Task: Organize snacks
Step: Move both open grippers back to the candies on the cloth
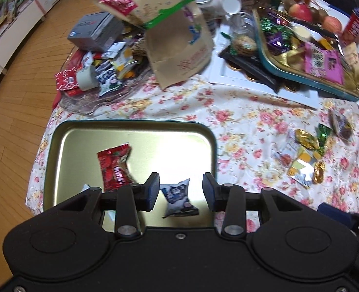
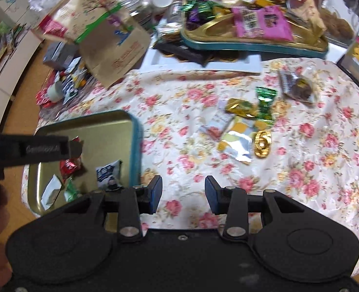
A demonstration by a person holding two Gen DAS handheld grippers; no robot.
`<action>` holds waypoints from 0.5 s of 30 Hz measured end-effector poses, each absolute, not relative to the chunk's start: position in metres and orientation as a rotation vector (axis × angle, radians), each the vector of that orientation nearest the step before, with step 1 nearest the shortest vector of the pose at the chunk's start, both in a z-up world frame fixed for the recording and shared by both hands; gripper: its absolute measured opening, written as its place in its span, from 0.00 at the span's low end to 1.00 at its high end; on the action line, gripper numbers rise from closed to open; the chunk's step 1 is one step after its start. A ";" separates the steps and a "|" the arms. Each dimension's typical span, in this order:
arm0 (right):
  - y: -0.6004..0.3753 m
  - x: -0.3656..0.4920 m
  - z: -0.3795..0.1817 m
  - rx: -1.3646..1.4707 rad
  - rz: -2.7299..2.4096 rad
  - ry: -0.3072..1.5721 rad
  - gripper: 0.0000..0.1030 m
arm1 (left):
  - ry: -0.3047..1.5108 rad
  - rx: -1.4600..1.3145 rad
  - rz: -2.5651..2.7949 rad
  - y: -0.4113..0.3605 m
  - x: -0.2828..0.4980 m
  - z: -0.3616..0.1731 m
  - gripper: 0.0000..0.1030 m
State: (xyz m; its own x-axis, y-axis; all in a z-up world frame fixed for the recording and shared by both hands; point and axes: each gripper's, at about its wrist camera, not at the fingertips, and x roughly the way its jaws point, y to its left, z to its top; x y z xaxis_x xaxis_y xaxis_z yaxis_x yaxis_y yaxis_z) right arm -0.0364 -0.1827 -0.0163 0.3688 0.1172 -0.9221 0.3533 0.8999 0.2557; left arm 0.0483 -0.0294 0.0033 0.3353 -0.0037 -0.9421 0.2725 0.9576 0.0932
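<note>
A gold tin tray [image 1: 65, 150] with a teal rim lies at the table's near left; it also shows in the right wrist view [image 2: 101, 131]. In it lie a red packet [image 1: 113, 165] and a dark blue and white packet [image 1: 178, 198]. My left gripper [image 1: 180, 192] is open and empty, its jaws standing above the blue packet. My right gripper [image 2: 183, 196] is open and empty above the floral cloth, right of the tray. Several loose sweets [image 2: 247, 126] lie on the cloth ahead of it, among them a gold one [image 2: 262, 143] and a green one [image 2: 264, 104].
A brown paper bag [image 1: 177, 36] leans over a glass dish [image 1: 82, 104] of packets at the back left. A second teal tin of sweets [image 1: 308, 77] and a white tray [image 1: 264, 82] stand at the back right, with jars and apples behind. The left table edge drops to wood floor.
</note>
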 end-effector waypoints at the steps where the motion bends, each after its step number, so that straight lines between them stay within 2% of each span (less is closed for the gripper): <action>1: -0.190 -0.038 -0.016 0.463 -0.174 1.190 0.41 | 1.219 0.256 -0.191 -0.033 0.047 0.003 0.48; 15: -0.254 -0.046 -0.029 0.557 -0.404 1.108 0.41 | 1.226 0.256 -0.280 -0.074 0.030 0.012 0.48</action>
